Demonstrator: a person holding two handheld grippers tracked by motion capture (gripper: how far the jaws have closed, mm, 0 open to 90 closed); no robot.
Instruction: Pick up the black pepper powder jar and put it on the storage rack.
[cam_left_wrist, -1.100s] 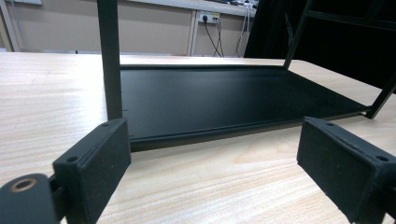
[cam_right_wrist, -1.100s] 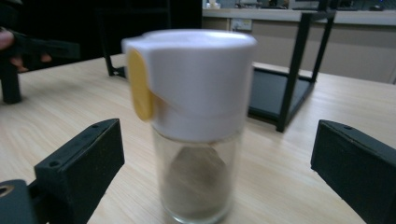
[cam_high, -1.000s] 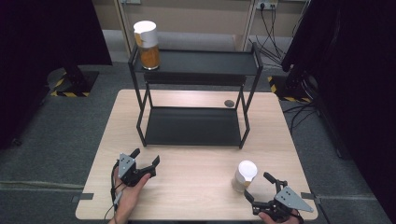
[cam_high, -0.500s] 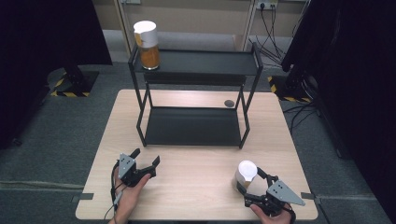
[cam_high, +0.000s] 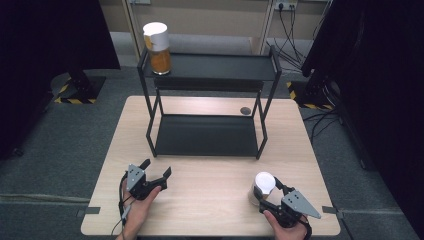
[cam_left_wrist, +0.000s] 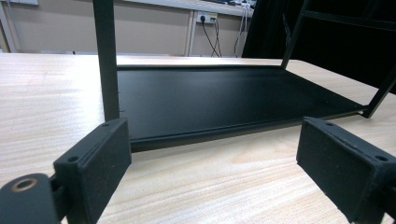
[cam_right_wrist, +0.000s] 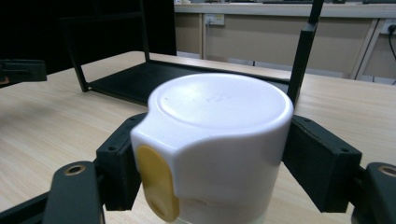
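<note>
Jaws of my right gripper (cam_high: 268, 191) bracket the white-lidded jar (cam_right_wrist: 212, 140) at the worktop's (cam_high: 210, 195) near right edge, pads beside the cap, contact uncertain. Gripping that smooth lid rather than the body below could let it slip or tip on lifting. My left gripper (cam_high: 155, 170) hangs wide and empty nearby. Beyond, the black rack (cam_high: 207, 135) carries a second jar (cam_high: 157, 47) on its top shelf; its posts could snag a careless swing.

Open table (cam_high: 210, 185) between grippers; black rack (cam_high: 207, 135) blocks far side, its front posts flanking low shelf.
</note>
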